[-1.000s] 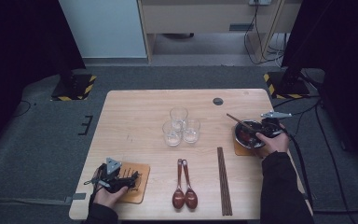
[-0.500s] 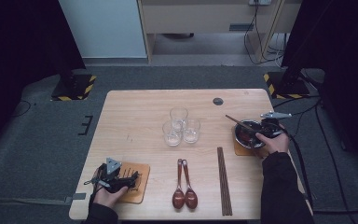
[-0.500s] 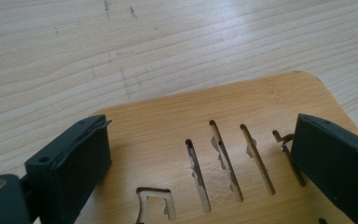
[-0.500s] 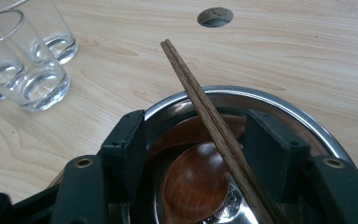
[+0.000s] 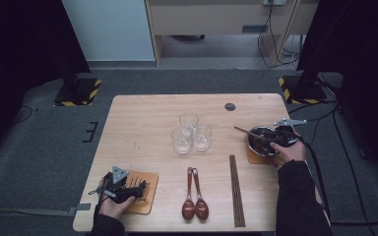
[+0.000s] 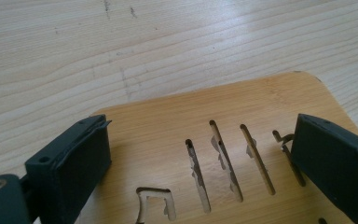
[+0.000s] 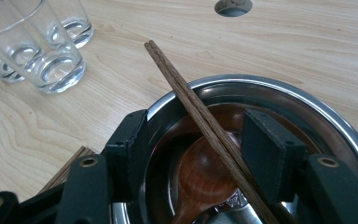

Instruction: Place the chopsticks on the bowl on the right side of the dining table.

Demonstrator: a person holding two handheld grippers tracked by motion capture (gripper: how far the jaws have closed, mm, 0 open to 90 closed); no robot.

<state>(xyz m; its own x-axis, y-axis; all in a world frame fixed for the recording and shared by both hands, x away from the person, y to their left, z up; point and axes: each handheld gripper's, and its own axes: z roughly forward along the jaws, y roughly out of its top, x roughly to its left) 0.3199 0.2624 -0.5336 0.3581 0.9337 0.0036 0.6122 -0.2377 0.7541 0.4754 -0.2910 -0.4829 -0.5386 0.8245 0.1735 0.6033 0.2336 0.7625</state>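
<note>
Three glasses: clear tumblers (image 5: 189,132) with thick bases, clustered touching at mid-table; in the right gripper view they stand beyond the bowl, at upper left.
Two spoons: dark reddish wooden spoons (image 5: 195,194) lying side by side near the table's front edge, bowls toward the person.
Chopsticks on table: a brown wooden pair (image 5: 236,189) lying parallel, just right of the spoons, long axis running front to back.
Coasters: two, of light bamboo with rounded corners; the left coaster (image 6: 223,121) has narrow slots cut through it, the right coaster (image 5: 256,157) lies under the bowl.
Bowl: one round polished steel bowl (image 7: 307,105) at the table's right side, with a reddish wooden spoon (image 7: 203,175) lying inside.
Chopstick in bowl: one square-sectioned brown wooden stick (image 7: 191,100), resting slanted across the rim; its free end points up and away toward the glasses and table centre.
Right gripper (image 7: 200,144): jaws apart, one on each side of the chopstick; the pads stand clear of it, gripping nothing.
Left gripper (image 6: 200,158): jaws spread wide over the slotted coaster, holding nothing.
Table: one pale wood-grain top (image 5: 142,123) with a round hole (image 5: 230,106) near the far edge.
</note>
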